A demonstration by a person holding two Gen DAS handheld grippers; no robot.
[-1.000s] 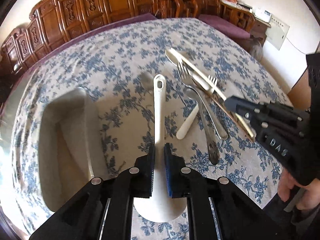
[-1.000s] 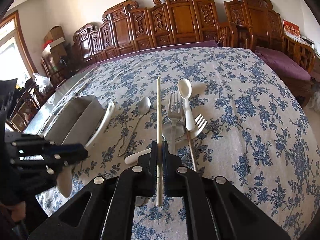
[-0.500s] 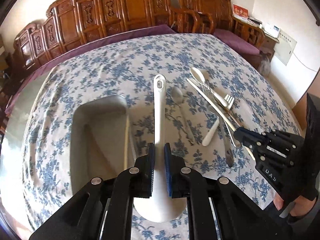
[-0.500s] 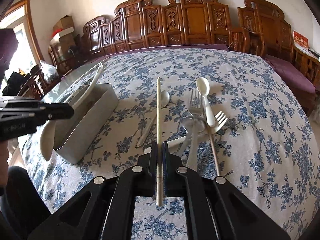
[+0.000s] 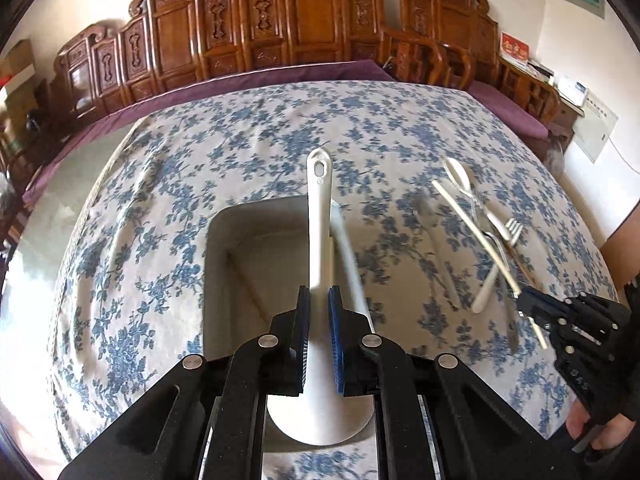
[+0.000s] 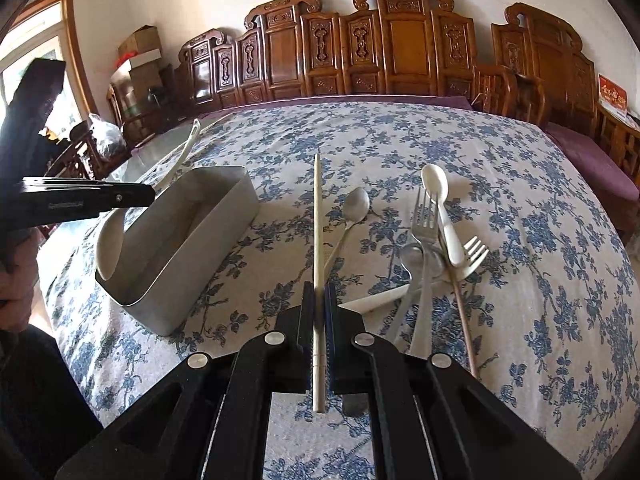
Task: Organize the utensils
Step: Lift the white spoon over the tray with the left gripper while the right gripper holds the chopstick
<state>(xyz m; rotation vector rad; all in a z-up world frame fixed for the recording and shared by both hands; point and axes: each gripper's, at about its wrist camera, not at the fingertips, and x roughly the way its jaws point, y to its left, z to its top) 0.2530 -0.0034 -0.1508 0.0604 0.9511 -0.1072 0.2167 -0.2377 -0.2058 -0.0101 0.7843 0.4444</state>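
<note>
**Above the metal box: two tools, two utensils**

Above the metal box [image 5: 224, 264] your left gripper [image 5: 319, 332] is clamped on the white ladle [image 5: 319, 216]. Your right gripper [image 6: 319, 320] is closed on a pale chopstick [image 6: 317, 220], beside the box, over the floral tablecloth [image 6: 520, 184]. Forks and spoons [image 6: 432, 240] lie piled at the right.

The left wrist view looks forward and down along the left gripper [image 5: 319, 334] from close above the grey bin [image 5: 256, 264], toward the table's [image 5: 168, 168] far edge and the carved wooden chairs [image 5: 312, 28]. The right wrist view sits lower, near the table's near edge, facing the same chairs along the right gripper [image 6: 319, 320]. Both share the bin, the utensil pile [image 6: 434, 256] and the blue-flowered tablecloth [image 6: 520, 200]; each also catches the other gripper.
</note>
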